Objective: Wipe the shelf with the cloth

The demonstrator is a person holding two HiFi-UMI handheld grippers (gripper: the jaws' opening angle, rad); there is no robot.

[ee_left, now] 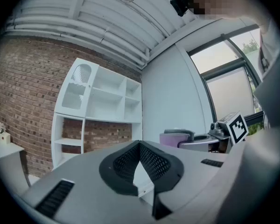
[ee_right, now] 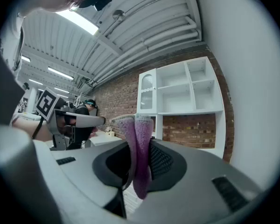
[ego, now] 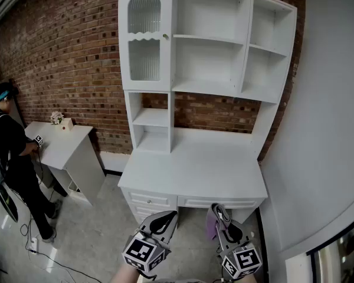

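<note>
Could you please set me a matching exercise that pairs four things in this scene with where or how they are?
Things:
1. cloth
2. left gripper
3. glass door
4. flowers

Places or states:
a. on the side table
b. shut, empty
c. top left of the shelf
d. in the right gripper

Pairs: 1-d, 2-b, 3-c, 4-a

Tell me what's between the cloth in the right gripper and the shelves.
In the head view, only the bare white desktop separates the cloth, held in the right gripper, from the shelves above it.
</note>
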